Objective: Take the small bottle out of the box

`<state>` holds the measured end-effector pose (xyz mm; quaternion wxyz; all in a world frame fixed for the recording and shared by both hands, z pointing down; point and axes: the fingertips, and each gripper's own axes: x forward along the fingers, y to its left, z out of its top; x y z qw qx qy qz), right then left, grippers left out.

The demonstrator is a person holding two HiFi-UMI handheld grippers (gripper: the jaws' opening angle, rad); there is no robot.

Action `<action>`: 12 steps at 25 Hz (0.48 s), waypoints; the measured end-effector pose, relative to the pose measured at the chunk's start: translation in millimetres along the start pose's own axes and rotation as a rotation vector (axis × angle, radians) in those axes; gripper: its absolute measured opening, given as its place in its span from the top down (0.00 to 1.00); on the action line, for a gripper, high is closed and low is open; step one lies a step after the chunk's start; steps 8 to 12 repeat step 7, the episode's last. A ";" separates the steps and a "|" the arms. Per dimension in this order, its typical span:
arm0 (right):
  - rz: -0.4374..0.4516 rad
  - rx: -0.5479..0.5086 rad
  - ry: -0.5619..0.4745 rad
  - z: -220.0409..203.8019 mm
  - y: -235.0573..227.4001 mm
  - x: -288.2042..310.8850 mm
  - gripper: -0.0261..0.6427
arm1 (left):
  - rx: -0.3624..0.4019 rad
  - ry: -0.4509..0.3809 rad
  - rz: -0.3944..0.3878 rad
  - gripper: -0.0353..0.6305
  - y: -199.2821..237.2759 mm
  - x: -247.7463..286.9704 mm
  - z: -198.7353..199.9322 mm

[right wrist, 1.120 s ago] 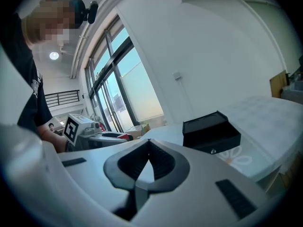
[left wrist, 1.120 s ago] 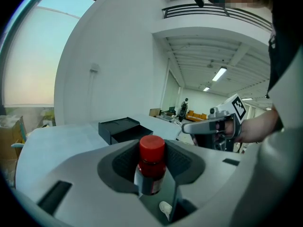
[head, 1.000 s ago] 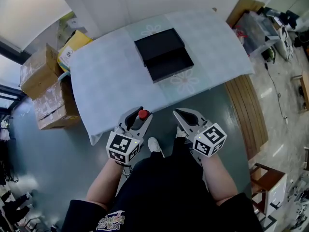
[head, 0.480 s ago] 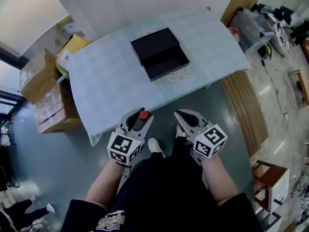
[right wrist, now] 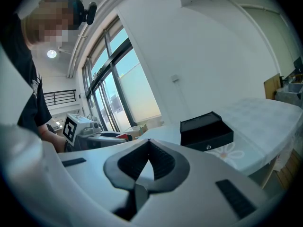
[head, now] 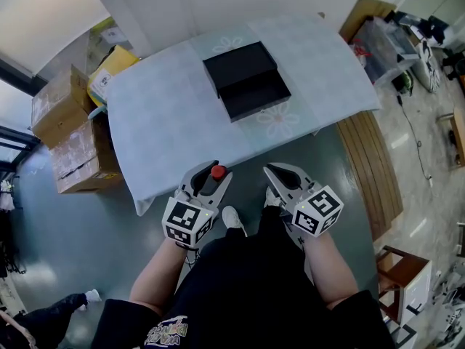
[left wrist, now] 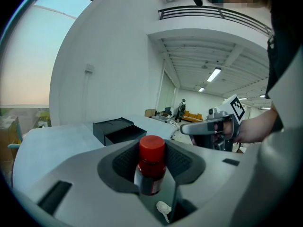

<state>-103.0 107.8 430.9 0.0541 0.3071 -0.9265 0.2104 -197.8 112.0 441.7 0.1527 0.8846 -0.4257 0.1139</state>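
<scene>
**Bottle out of the box, but held over bare floor**

Shows the left hand-held gripper clamped on the small bottle, pads pressing its dark body just below the red cap, bottle upright. Places it well apart from the black box, lying open on the table, and short of the table's near edge, above the grey floor. Finds the right hand-held gripper alongside, jaw tips together, gripping nothing.

Looks like the removal done, with only a set-down left. Risks a fall to the floor on any easing of the squeeze here, with no table beneath. Risks a twist or slip too, given a smooth round body pinched between just two pads. Offers no ready catch from the closed-up right side.
</scene>
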 end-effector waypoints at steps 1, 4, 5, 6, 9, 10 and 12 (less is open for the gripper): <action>0.001 0.002 0.002 -0.4 -0.5 1.0 0.93 | -0.002 0.001 0.001 0.69 0.8 0.3 -0.2; 0.003 0.005 0.004 -1.3 -0.2 4.2 0.93 | -0.006 0.001 0.004 0.69 3.7 0.2 -1.5; 0.004 0.005 0.004 -1.7 0.2 5.1 0.93 | -0.008 0.001 0.005 0.69 4.7 -0.2 -2.0; 0.004 0.005 0.004 -2.0 0.5 6.0 0.93 | -0.009 0.001 0.006 0.69 5.6 -0.5 -2.4; 0.005 0.005 0.003 -2.1 0.9 6.8 0.93 | -0.010 0.001 0.007 0.69 6.5 -0.9 -2.8; 0.005 0.005 0.003 -2.1 0.9 6.8 0.93 | -0.010 0.001 0.007 0.69 6.5 -0.9 -2.8; 0.005 0.005 0.003 -2.1 0.9 6.8 0.93 | -0.010 0.001 0.007 0.69 6.5 -0.9 -2.8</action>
